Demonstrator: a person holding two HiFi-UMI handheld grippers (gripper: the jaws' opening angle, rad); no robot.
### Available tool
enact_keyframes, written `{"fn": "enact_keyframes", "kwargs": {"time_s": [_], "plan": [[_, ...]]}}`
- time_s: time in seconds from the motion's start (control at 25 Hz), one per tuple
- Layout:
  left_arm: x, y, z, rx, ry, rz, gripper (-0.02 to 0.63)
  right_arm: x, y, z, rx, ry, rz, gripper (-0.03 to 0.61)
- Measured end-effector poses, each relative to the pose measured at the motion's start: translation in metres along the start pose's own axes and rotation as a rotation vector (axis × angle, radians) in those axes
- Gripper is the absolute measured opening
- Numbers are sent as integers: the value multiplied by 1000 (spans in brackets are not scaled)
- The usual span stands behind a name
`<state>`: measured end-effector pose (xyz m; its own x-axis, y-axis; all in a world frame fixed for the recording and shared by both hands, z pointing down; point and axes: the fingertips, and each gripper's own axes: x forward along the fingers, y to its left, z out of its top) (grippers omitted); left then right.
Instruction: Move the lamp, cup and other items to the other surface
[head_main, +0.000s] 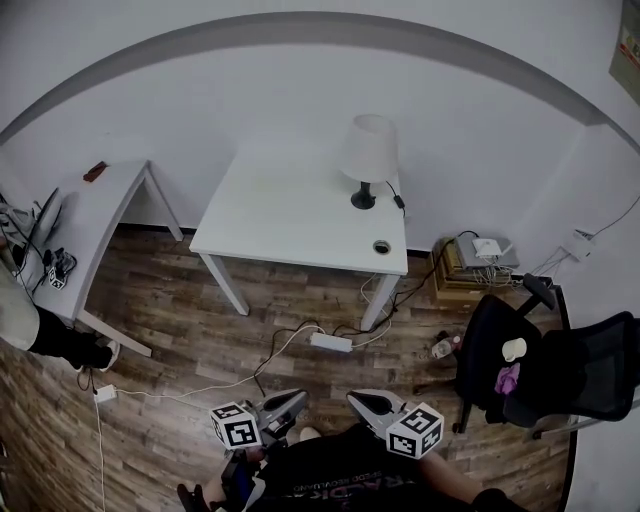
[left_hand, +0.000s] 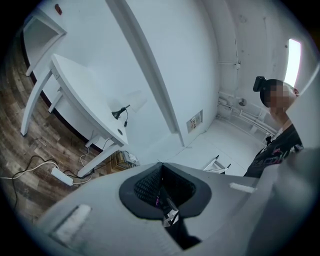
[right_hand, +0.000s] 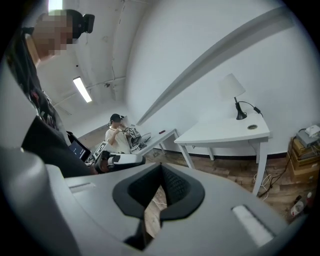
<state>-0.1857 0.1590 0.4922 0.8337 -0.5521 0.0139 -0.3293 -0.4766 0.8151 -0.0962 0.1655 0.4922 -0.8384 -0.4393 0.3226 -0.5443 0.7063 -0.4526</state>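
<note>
Lamp (head_main: 367, 160) upright at back right corner of white table (head_main: 280, 215), near wall, probably for cord reach. Pale cup (head_main: 513, 349) sits apart on black chair (head_main: 560, 375). Left gripper (head_main: 292, 400) and right gripper (head_main: 360, 400) low by body, well short of table, jaws closed together, nothing held. Judged: approach, no pickup begun.
</note>
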Motion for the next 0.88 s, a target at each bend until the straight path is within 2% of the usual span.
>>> {"fn": "enact_keyframes", "kwargs": {"time_s": [0.16, 0.32, 0.48, 0.88], "plan": [[10, -3, -6, -36, 4, -38, -2, -7, -1, -9, 32, 19, 44, 3], [17, -11, -12, -44, 39, -47, -2, -5, 12, -14, -5, 49, 89, 3], [19, -12, -18, -55, 37, -76, -2, -8, 20, -21, -18, 72, 131, 5], [11, -18, -22, -63, 35, -63, -2, -7, 29, -31, -27, 109, 134, 4]]}}
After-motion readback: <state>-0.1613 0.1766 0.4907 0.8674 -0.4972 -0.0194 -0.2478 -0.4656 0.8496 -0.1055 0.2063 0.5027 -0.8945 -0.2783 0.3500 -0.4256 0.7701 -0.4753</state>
